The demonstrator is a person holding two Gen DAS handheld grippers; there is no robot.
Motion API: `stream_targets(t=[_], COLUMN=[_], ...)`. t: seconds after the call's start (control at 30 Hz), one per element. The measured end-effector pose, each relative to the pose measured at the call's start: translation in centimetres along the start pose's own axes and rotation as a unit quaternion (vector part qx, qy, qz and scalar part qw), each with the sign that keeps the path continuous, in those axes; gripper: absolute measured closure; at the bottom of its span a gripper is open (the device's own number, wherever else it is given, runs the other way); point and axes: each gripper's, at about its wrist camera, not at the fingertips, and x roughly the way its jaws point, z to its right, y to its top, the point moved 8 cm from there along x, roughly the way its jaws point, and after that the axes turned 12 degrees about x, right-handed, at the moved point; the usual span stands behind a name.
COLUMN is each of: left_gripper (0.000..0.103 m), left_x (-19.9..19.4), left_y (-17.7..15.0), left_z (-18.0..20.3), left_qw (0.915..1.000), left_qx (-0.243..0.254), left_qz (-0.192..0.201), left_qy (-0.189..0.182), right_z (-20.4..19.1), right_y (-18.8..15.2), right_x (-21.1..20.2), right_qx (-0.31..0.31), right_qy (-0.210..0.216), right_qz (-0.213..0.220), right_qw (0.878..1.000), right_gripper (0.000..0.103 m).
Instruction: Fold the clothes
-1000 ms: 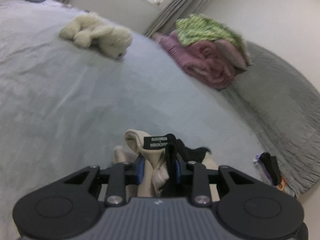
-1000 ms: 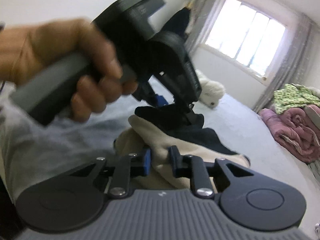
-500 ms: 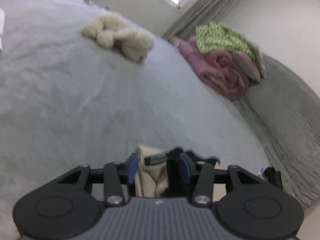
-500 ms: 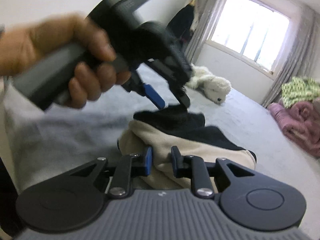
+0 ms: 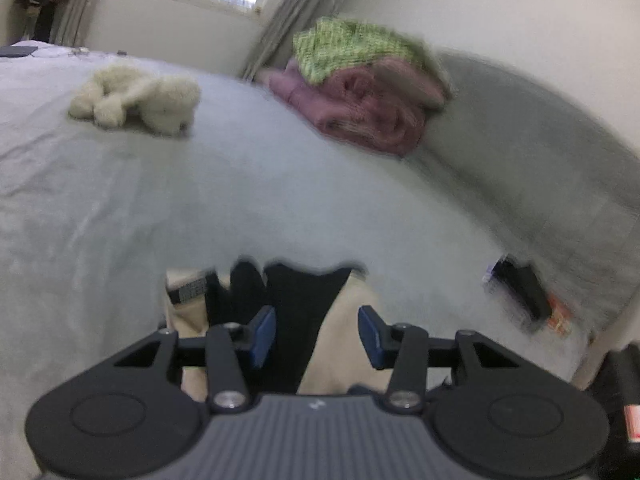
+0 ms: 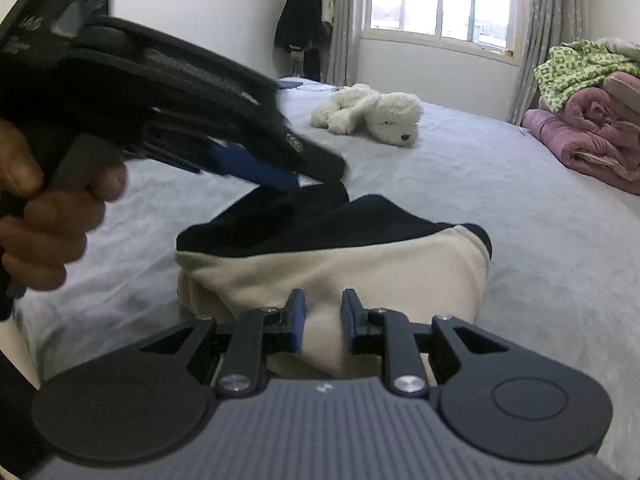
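- Cream and black fabric, a folded garment (image 6: 332,256), lies on the pale grey bed (image 6: 520,216) low in the middle of both wrist views, its black layer on top of the cream one.
- The right gripper (image 6: 322,316) has its two blue pads close together with a fold of the cream cloth running between them at 6 o'clock in its own view; the gap is narrow, and whether the pads actually press the fold I cannot tell.
- The left gripper (image 5: 317,334) has its blue pads set clearly apart, released; the black and cream cloth lies in the gap without either pad pressing on it.
- Seen from the right wrist camera, the left gripper (image 6: 316,172) comes in from 9 o'clock, held by a hand (image 6: 48,216) at the left edge, and its tips sit right at the top edge of the black layer (touching or just above, the blur hides which).
- A white plush dog (image 6: 372,118) lies on the bed at about 12 o'clock from the garment, well apart from it.
- A pink quilt roll (image 6: 588,136) with a green patterned cloth (image 6: 576,68) on top sits at 2 o'clock by the curtain.
- A small dark object (image 5: 520,286) lies on the bed at 3 o'clock in the left wrist view, too blurred to name.
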Motion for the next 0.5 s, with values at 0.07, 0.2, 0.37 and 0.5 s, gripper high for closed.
stream_targets(t=[0.07,0.2,0.37,0.5], left_gripper=[0.062,0.082,0.09,0.095], left_x=[1.1,0.9,0.8,0.8], left_y=[-0.9,-1.3,-1.5,-1.7], left_z=[-0.4,-2.4,-2.4,-2.3], left_qw=[0.9991,0.9976,0.9969,0.9967], left_qx=[0.005,-0.05,-0.062,-0.052], left_qz=[-0.03,-0.033,-0.032,-0.033], left_qy=[0.029,0.036,0.037,0.053], right_z=[0.2,0.8,1.9,2.3], right_y=[-0.3,-0.6,-0.7,-0.8], right_x=[0.2,-0.3,-0.8,-1.1], right_qx=[0.002,0.008,0.017,0.023], right_qy=[0.001,0.012,0.019,0.022], right_qz=[-0.002,-0.003,-0.007,-0.012], right_qw=[1.0,1.0,1.0,0.999], right_gripper=[0.078,0.078,0.083,0.083])
